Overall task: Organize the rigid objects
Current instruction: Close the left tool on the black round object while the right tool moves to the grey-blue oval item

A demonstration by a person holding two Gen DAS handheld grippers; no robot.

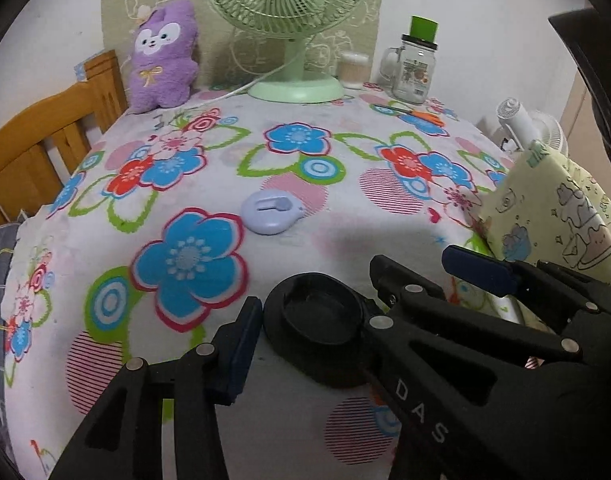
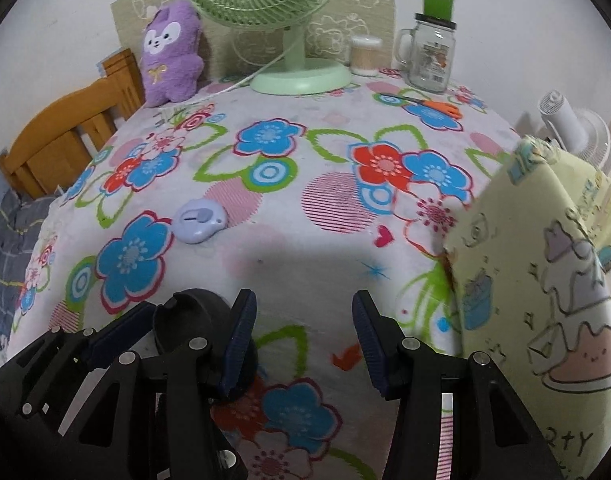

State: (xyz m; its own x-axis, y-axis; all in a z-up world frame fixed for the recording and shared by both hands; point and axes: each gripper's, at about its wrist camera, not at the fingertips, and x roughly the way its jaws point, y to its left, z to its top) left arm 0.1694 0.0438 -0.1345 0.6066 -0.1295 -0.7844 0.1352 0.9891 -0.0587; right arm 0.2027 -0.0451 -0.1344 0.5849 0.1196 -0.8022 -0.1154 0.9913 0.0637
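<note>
A black round dish (image 1: 317, 320) with a sunken middle rests on the flowered tablecloth (image 1: 209, 168) near the front edge. My left gripper (image 1: 309, 328) is shut on it: the left pad (image 1: 245, 340) presses its left rim and the right finger meets its right rim. In the right wrist view the same dish (image 2: 185, 316) sits behind the left gripper's pad (image 2: 109, 340). My right gripper (image 2: 303, 340) stands open just right of the dish, with only cloth between its fingers. A lilac round lid-like piece (image 1: 271, 214) (image 2: 199, 220) lies farther back.
A yellow printed fabric box (image 2: 545, 280) stands at the right edge. At the back are a green fan (image 1: 293, 84), a purple plush (image 1: 161, 60), a glass jar mug (image 1: 415, 68), a swab pot (image 1: 353, 70) and orange scissors (image 2: 441, 106). A wooden chair (image 1: 45, 140) stands left.
</note>
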